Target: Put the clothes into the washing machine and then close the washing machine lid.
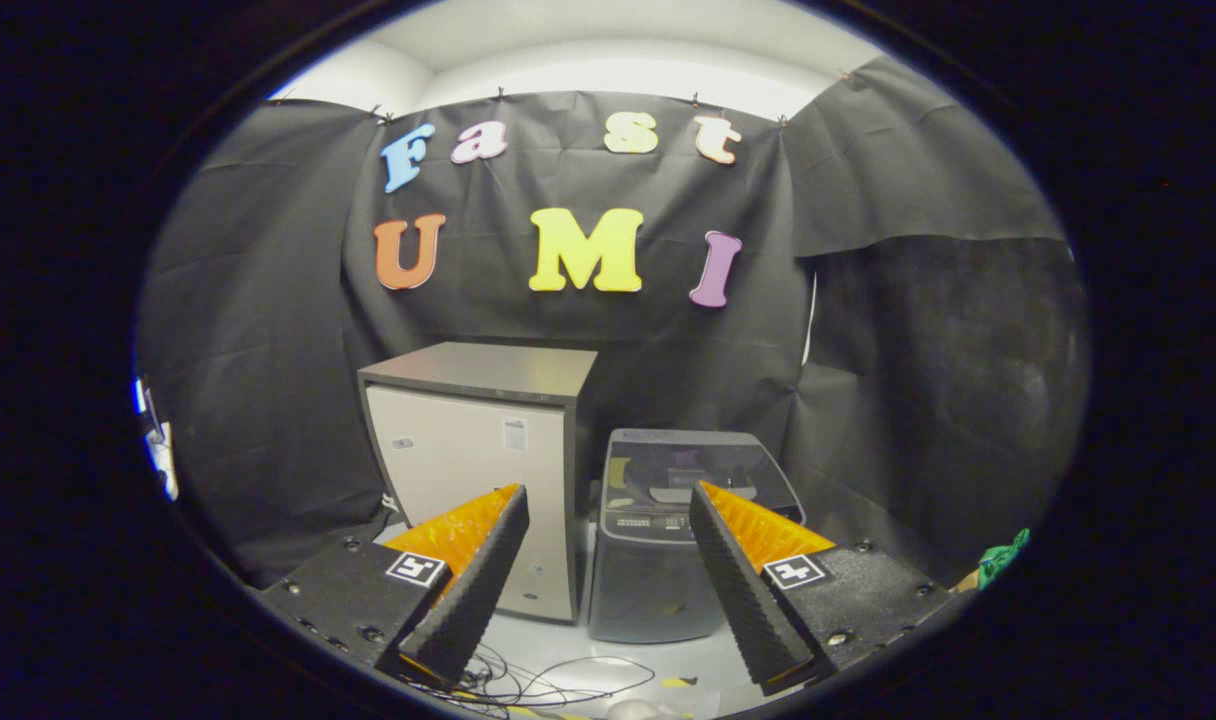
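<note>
One washer (668, 540) stands on the pale floor (668, 665) beyond the fingers, seen through the gap between them, a small dark grey top-loader with its tinted lid (693, 470) lying flat and closed over the tub and a control strip along the lid's front edge. Just to its left, nearly touching, is a taller cabinet (473, 470) with a light door and a dark grey top. A scrap of green cloth (1003, 560) shows well off to the right, past the right finger; what it rests on cannot be made out. The gripper (608, 560) hovers short of the washer with its jaws spread wide and nothing between them, its orange-backed fingers (478, 585) with ribbed black pads touching no object. Thin cables (538, 685) lie tangled on the floor below the left finger, near the cabinet's base.
</note>
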A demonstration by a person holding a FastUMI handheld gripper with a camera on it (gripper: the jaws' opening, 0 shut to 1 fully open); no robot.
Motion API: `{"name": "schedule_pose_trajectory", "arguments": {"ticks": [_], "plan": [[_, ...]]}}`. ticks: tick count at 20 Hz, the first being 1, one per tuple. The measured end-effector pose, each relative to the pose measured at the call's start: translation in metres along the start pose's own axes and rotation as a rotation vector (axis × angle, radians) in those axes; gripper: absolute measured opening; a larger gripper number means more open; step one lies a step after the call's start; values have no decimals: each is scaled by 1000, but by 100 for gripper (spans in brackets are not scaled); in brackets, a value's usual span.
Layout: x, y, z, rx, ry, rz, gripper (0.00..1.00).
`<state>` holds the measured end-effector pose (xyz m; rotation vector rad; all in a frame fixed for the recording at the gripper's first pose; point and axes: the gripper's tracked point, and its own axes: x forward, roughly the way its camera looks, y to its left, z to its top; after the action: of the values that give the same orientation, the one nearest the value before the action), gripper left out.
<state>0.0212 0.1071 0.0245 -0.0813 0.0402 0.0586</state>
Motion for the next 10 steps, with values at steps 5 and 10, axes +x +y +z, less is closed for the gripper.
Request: {"name": "schedule_pose_trajectory", "arguments": {"ticks": [5,10], "plan": [[-2,-9,-4,8,18,-17,100],[-2,-15,-5,12,20,-28,100]]}}
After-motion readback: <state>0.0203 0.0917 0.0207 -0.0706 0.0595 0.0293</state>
